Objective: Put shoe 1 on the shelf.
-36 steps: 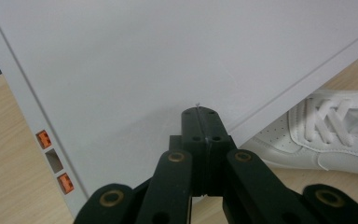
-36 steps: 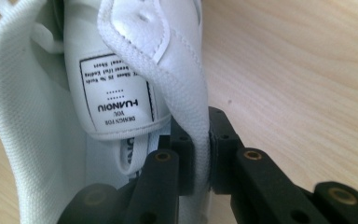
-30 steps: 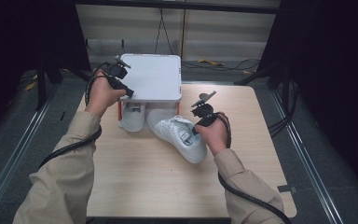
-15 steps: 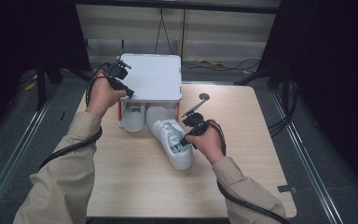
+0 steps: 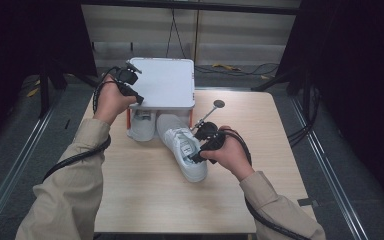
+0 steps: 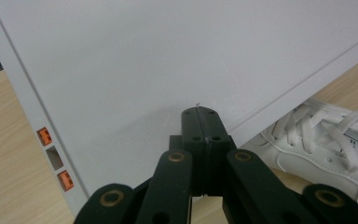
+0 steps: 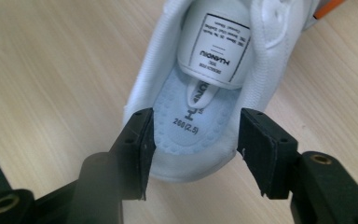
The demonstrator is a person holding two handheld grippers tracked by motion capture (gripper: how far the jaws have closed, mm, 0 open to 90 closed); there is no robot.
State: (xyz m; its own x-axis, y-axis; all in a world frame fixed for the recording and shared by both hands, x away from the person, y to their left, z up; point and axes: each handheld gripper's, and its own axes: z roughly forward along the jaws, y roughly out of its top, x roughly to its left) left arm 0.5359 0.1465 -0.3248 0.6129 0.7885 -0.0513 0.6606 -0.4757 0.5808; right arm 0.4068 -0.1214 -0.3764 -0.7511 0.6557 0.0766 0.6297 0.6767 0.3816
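Sneaker work first, from your left: your left gripper [image 5: 130, 82] has its jaws pressed together with nothing between them, its tip resting on the top of the white shoe box [image 5: 166, 82] at the far edge of the table [image 5: 145, 200]; hold that steady so the box does not slide. A second white sneaker [image 5: 142, 125] sits tucked under the box's near edge. Beside it, the white sneaker [image 7: 209, 70] you are placing lies on the wood, toe toward the box, heel toward you. Your right gripper [image 7: 193, 149] has just been opening, and its pads now stand apart on either side of the heel without pressing it. Draw back straight so neither pad snags the collar. It is a clean lace-up with a pale blue insole and a printed tongue label.
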